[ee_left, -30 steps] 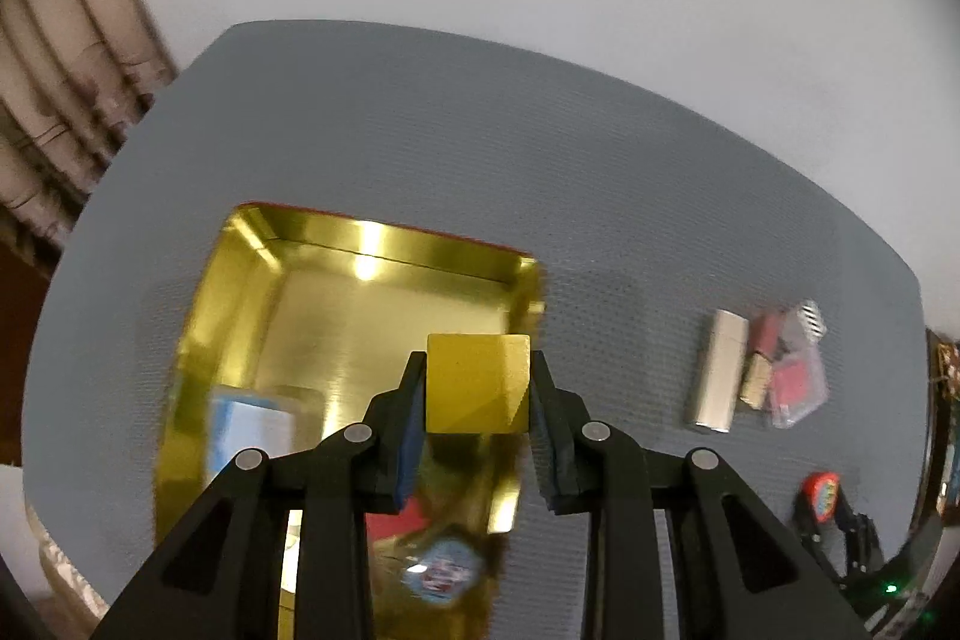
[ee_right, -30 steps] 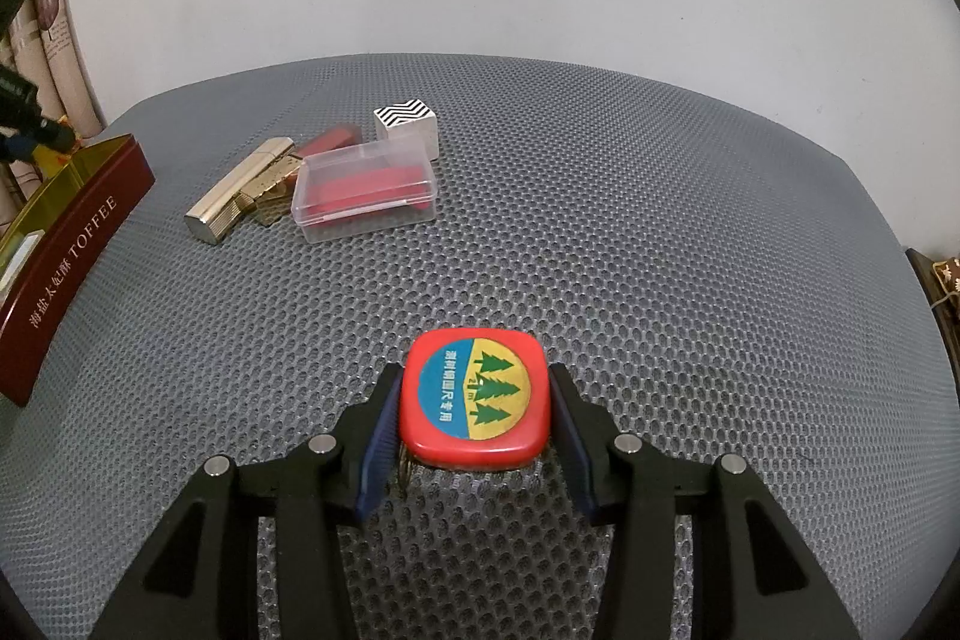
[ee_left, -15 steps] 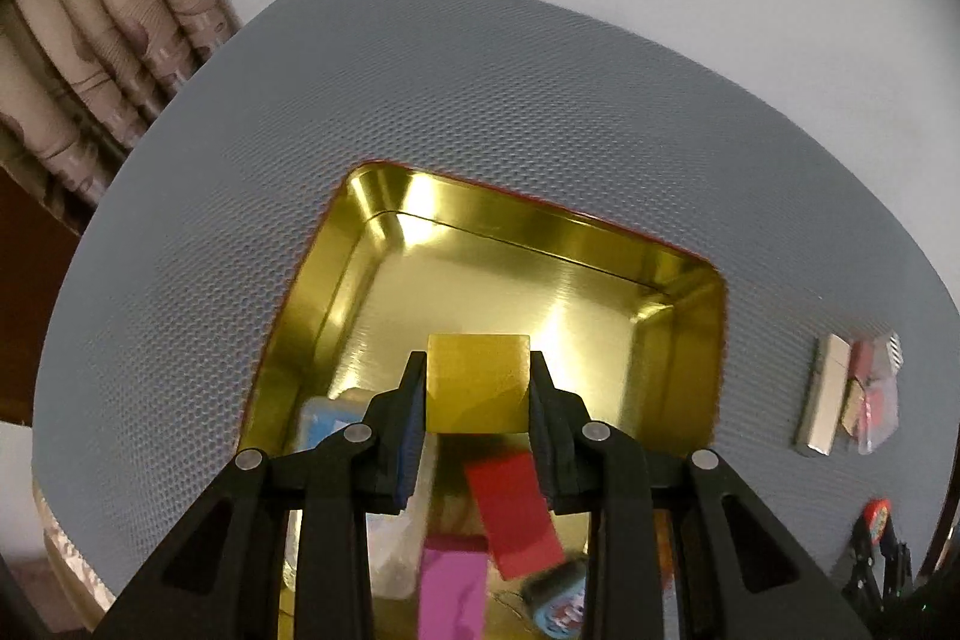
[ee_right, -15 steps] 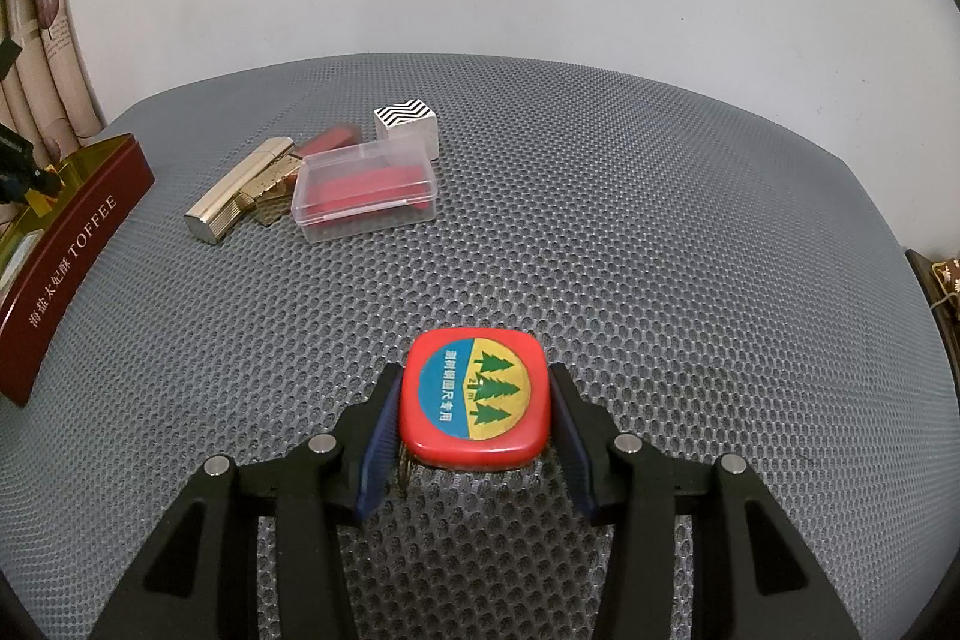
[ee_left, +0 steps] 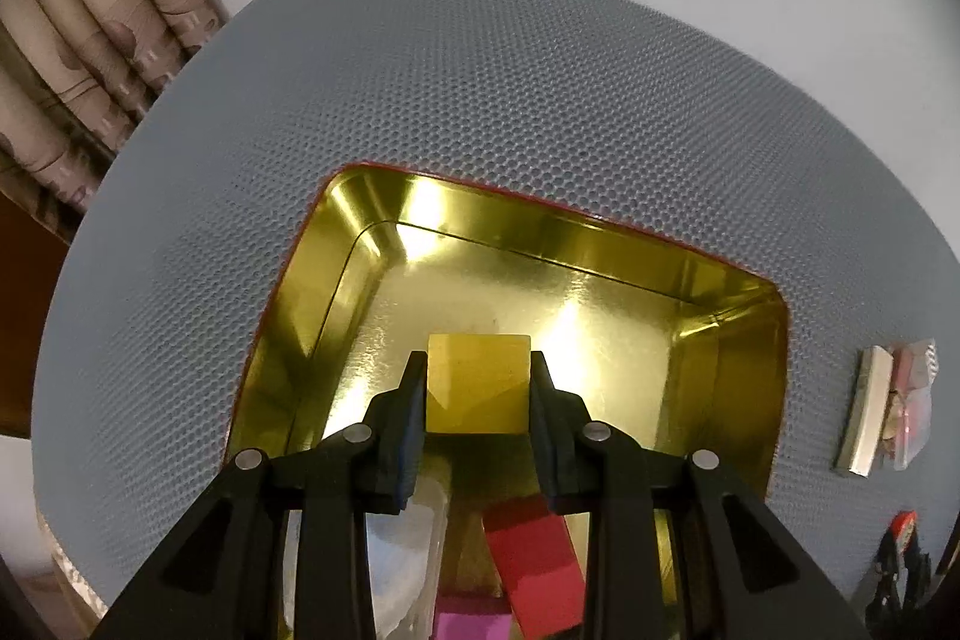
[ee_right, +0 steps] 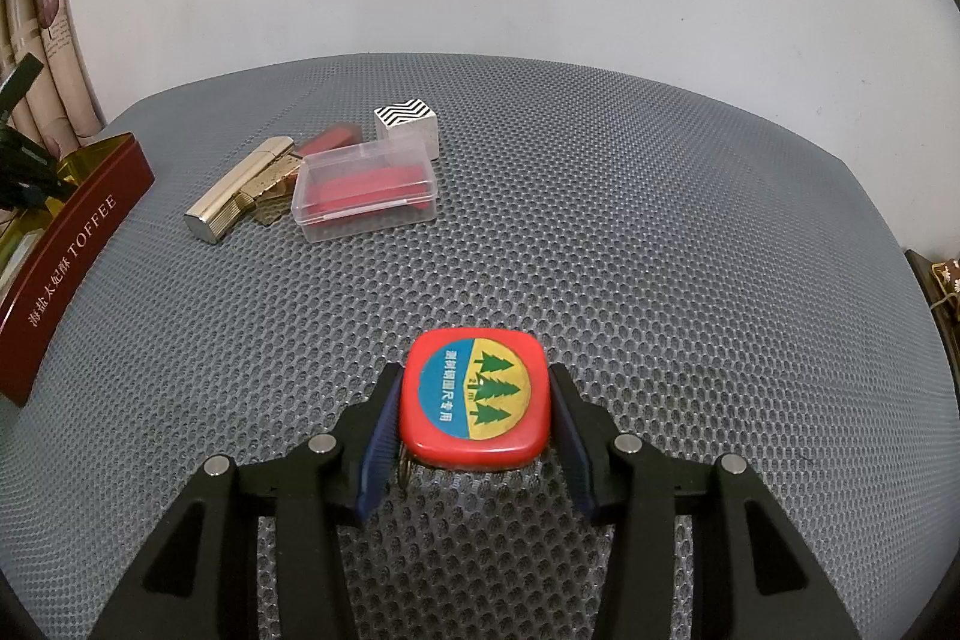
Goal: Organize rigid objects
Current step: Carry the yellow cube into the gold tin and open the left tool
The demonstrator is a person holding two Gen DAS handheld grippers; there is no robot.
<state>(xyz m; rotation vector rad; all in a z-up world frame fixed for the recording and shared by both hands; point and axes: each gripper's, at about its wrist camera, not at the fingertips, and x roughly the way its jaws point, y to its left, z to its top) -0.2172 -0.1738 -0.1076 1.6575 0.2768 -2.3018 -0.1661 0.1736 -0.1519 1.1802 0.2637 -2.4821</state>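
Note:
My left gripper [ee_left: 477, 363] is shut on a yellow cube [ee_left: 478, 388], pointing steeply down over the inside of an open gold tin [ee_left: 540, 226]. The tin holds a red block [ee_left: 534, 562], a magenta block [ee_left: 471, 625] and a clear piece [ee_left: 408, 538], partly hidden by the fingers. My right gripper [ee_right: 474, 376] is shut on a red tape measure [ee_right: 475, 394] with a blue and yellow tree label, which rests on the grey mesh mat [ee_right: 660, 220]. The tin's dark red outer wall [ee_right: 78, 214] reads TOFFEE at the left of the right wrist view.
Beyond the tape measure lie a gold ribbed bar [ee_right: 240, 187], a clear plastic box with red contents [ee_right: 365, 190], a cube with a black and white zigzag top [ee_right: 408, 127] and a red piece [ee_right: 333, 137]. Pale rolls [ee_left: 72, 58] stand past the mat's left edge.
My left gripper has come down and across with the yellow cube, from the tin's right rim to over its middle; the tin now looks larger. The right gripper and tape measure have not moved.

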